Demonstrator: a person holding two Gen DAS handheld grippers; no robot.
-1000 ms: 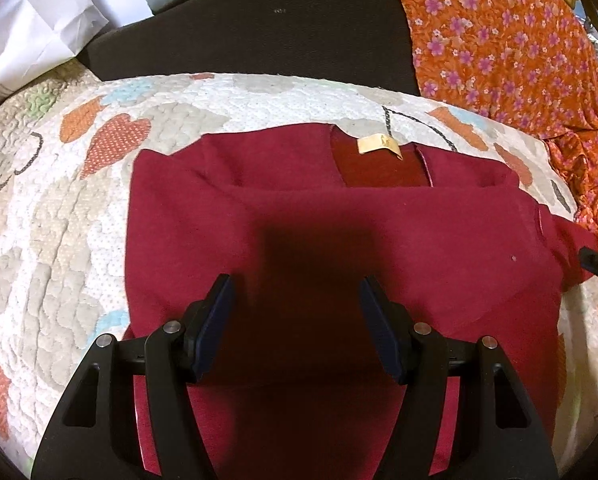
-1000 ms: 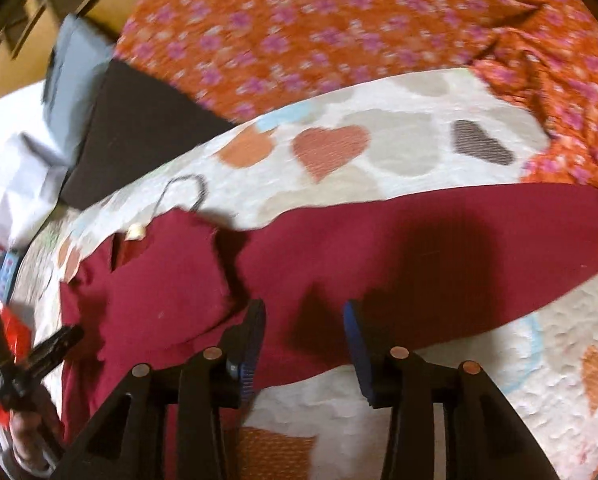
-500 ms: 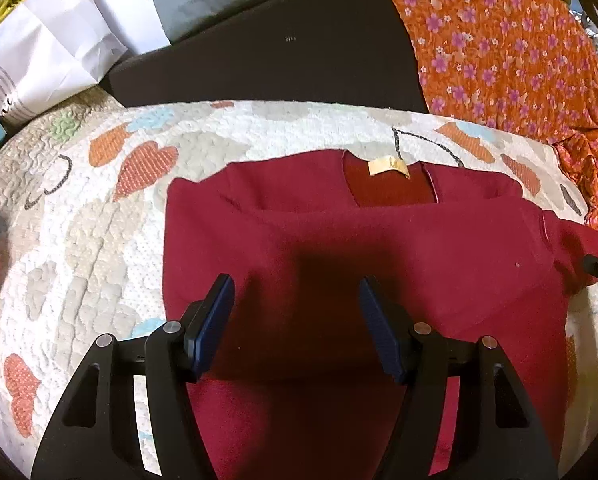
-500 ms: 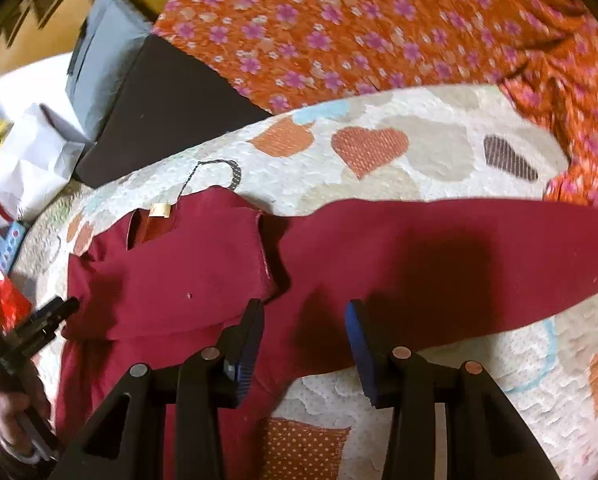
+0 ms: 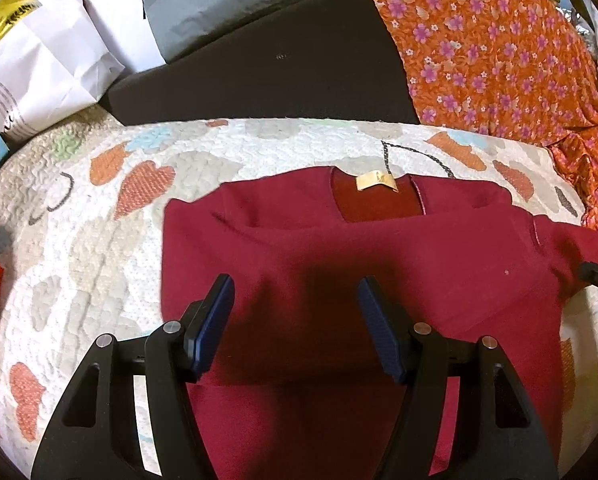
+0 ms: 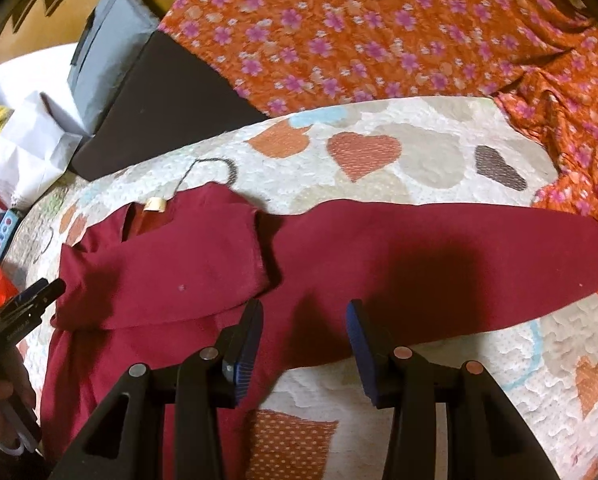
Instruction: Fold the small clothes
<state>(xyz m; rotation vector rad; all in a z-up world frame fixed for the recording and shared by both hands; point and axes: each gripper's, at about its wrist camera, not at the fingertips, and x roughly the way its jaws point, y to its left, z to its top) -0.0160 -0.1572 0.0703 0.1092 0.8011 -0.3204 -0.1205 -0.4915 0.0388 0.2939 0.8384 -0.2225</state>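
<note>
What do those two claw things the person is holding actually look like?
Both the left gripper and right gripper are matte black plastic with triangular cut-outs and round metal rivets. Each finger ends in a flat, ribbed dark-blue pad. The right gripper's outer rivets look coppery. No cables show.

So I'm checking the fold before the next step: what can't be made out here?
- Red shirt hem: cut off by the bottom edge, left wrist view.
- Neck label text: too small, both views.
- Outstretched sleeve underside: hidden, right wrist view.
- Folded sleeve cuff: not distinguishable.
</note>
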